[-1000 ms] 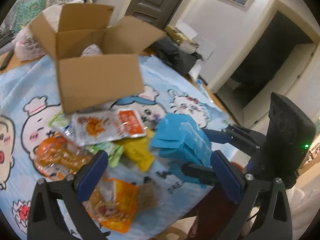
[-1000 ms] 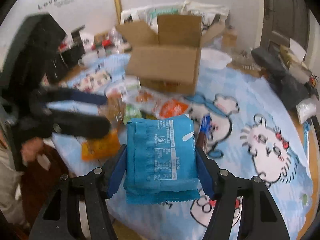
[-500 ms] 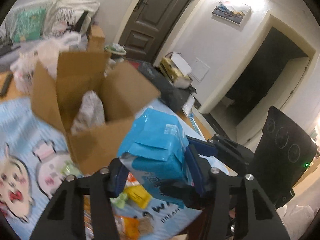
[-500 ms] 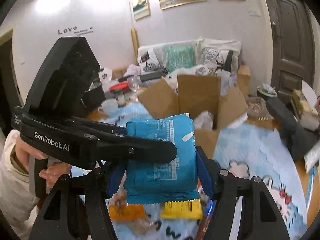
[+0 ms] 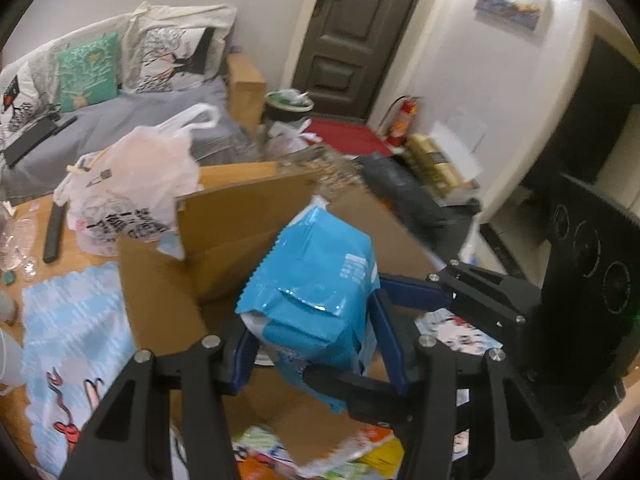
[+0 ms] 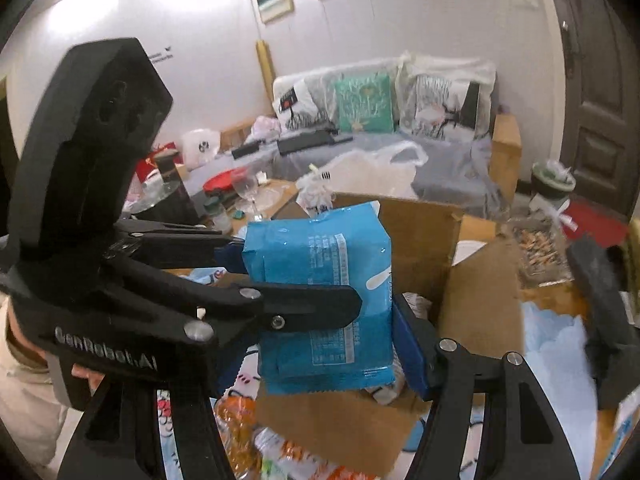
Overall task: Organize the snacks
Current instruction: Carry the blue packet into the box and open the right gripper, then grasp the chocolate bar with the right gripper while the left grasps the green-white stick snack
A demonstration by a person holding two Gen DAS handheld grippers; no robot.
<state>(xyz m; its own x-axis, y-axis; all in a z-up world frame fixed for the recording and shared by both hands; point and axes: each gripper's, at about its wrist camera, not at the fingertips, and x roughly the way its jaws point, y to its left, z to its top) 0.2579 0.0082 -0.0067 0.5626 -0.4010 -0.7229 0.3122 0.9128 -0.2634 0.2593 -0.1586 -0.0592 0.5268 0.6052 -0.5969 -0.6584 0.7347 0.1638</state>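
Note:
A blue snack packet is held up over the open cardboard box. My left gripper is shut on its sides. My right gripper is shut on it too, from the other side. In the right wrist view the packet hangs in front of the box, with the left gripper's fingers clamped across it. Several loose snack packets lie on the cartoon tablecloth below the box.
A white plastic bag sits behind the box. A wine glass and jars stand at the far left of the table. A sofa with cushions is behind. A black bag lies at the right.
Both grippers have lifted the blue packet from low over the table up to the box's opening. The left gripper, open a second ago, has closed on the packet.

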